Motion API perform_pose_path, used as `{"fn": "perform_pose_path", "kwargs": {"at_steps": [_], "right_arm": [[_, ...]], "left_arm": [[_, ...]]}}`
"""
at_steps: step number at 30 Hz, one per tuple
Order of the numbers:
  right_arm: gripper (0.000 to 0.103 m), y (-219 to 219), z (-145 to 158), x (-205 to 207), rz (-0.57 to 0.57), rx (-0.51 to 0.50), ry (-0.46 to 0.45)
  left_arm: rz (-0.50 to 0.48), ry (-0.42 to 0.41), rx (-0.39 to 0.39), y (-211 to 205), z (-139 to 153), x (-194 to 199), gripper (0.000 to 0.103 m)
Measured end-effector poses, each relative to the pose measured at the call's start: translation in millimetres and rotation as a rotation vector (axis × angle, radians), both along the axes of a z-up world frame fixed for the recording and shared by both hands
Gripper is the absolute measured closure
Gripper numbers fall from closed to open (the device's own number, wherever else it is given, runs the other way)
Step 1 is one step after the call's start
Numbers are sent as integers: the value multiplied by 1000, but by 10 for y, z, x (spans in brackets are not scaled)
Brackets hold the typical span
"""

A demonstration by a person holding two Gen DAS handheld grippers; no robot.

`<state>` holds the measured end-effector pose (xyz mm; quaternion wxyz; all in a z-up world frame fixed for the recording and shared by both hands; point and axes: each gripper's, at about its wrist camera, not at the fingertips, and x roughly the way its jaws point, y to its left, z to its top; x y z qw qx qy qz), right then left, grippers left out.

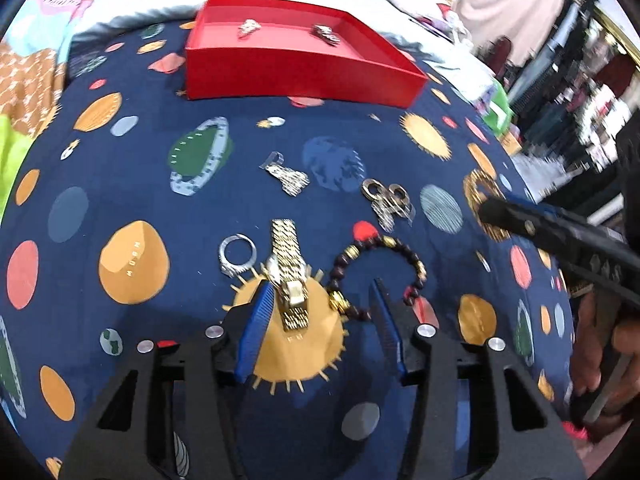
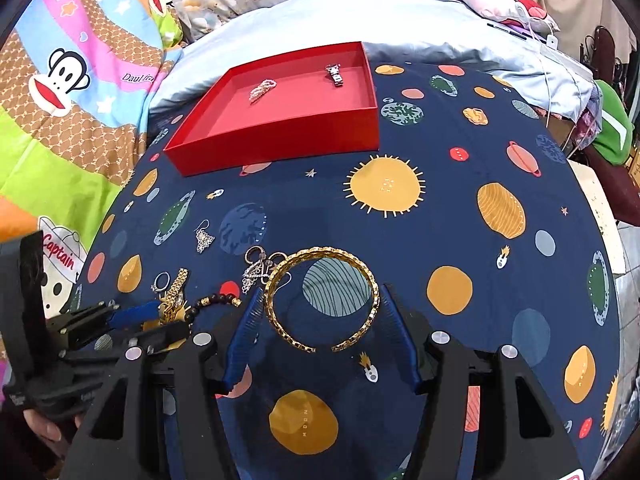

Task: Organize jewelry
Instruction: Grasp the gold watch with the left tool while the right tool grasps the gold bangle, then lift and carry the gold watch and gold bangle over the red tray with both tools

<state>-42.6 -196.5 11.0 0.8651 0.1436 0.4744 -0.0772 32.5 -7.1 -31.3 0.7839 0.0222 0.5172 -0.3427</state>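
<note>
A red tray (image 1: 296, 76) (image 2: 280, 144) lies at the far side of the navy planet cloth and holds a pearl piece (image 2: 262, 89) and a small silver piece (image 2: 335, 74). My left gripper (image 1: 322, 300) is open, its jaws on either side of a gold watch (image 1: 289, 268); a dark bead bracelet (image 1: 380, 264) lies around its right finger. My right gripper (image 2: 322, 308) is open around a gold bangle (image 2: 322, 300), which also shows in the left wrist view (image 1: 480, 204). A silver ring (image 1: 237, 256), a silver earring (image 1: 288, 178) and gold-silver earrings (image 1: 386, 200) lie loose.
The cloth (image 2: 460, 200) covers a rounded surface that drops off at right. A colourful monkey-print blanket (image 2: 80, 80) lies to the left and a pale blue sheet (image 2: 440, 16) behind the tray. The person's hand (image 1: 600, 352) holds the right gripper.
</note>
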Motion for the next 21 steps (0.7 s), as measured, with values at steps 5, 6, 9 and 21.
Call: {"fn": "perform_pose_path", "kwargs": {"at_steps": [5, 6, 9, 21], "right_arm": [[45, 4, 1, -24, -5, 1, -3], [45, 2, 1, -25, -7, 2, -4], [45, -2, 1, -26, -8, 4, -5], [45, 8, 6, -23, 0, 9, -9]], "left_arm": [[35, -14, 36, -13, -9, 61, 75], [35, -22, 44, -11, -11, 54, 76], [36, -34, 58, 19, -8, 38, 83], [34, -29, 71, 33, -3, -72, 92]]}}
